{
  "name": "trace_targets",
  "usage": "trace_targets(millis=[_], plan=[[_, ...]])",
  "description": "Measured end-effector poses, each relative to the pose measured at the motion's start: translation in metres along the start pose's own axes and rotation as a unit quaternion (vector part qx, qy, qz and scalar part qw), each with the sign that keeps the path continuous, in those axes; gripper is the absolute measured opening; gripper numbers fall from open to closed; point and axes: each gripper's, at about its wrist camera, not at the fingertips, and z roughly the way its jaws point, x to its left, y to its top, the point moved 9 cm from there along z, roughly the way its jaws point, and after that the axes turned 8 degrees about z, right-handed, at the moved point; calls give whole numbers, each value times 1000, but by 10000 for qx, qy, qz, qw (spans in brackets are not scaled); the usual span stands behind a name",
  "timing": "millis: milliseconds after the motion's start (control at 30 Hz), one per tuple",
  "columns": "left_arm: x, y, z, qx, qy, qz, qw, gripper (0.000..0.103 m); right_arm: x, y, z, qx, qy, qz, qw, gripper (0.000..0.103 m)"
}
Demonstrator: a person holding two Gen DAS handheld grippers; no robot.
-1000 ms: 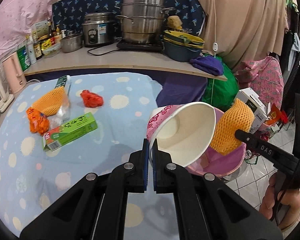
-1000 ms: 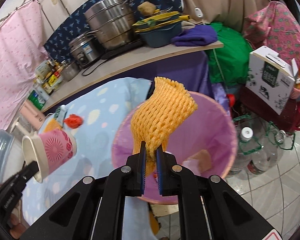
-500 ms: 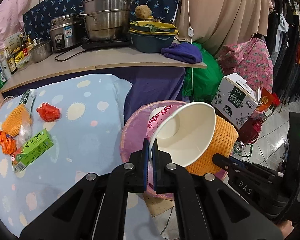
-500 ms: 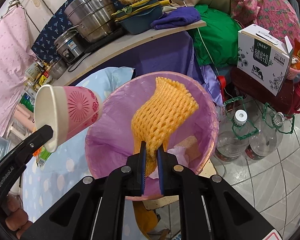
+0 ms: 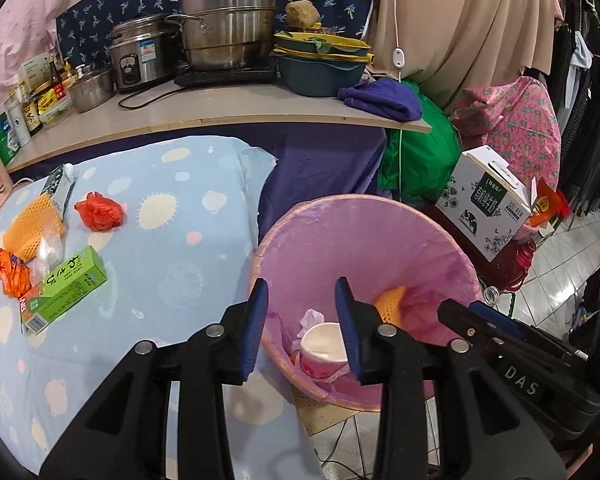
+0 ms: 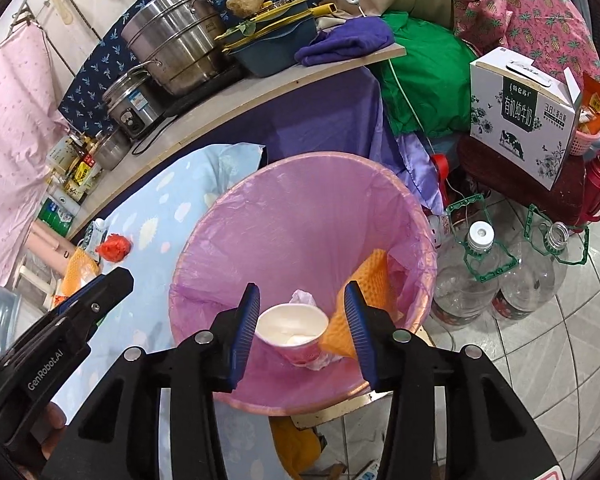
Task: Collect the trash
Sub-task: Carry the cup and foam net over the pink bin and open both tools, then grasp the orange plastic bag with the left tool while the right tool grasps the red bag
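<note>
A bin lined with a pink bag (image 5: 340, 232) (image 6: 300, 208) stands beside the blue table. A pink paper cup (image 5: 324, 350) (image 6: 292, 330) and an orange foam net (image 5: 392, 300) (image 6: 374, 276) lie inside it. My left gripper (image 5: 302, 320) is open and empty above the bin's near rim. My right gripper (image 6: 300, 320) is open and empty over the bin. On the table lie a green box (image 5: 66, 290), a red crumpled bag (image 5: 99, 211), another orange foam net (image 5: 32, 226), an orange wrapper (image 5: 10, 272) and a small carton (image 5: 60, 190).
A shelf (image 5: 220, 108) behind the table carries pots, a rice cooker, bowls and bottles. A milk carton box (image 6: 524, 108), large water bottles (image 6: 472, 276) and a green bag (image 6: 424, 80) stand on the floor right of the bin.
Both grippers opened. The cup dropped from my left gripper and the foam net from my right gripper into the bin.
</note>
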Motion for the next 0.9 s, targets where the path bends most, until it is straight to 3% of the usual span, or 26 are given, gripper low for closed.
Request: trace_targets(millis=[400, 500, 667, 900], plan=[[41, -13, -11, 60, 204, -431, 9988, 35, 30, -5, -4, 27, 168, -214, 9996, 43], [54, -20, -15, 62, 302, -569, 9979, 42, 43, -11, -4, 70, 232, -325, 9992, 43], [85, -35, -21, 129, 495, -844, 9951, 44, 68, -23, 0, 174, 339, -537, 9978, 43], [145, -66, -36, 223, 872, -1391, 9862, 54, 109, -47, 14, 415, 478, -873, 9942, 43]])
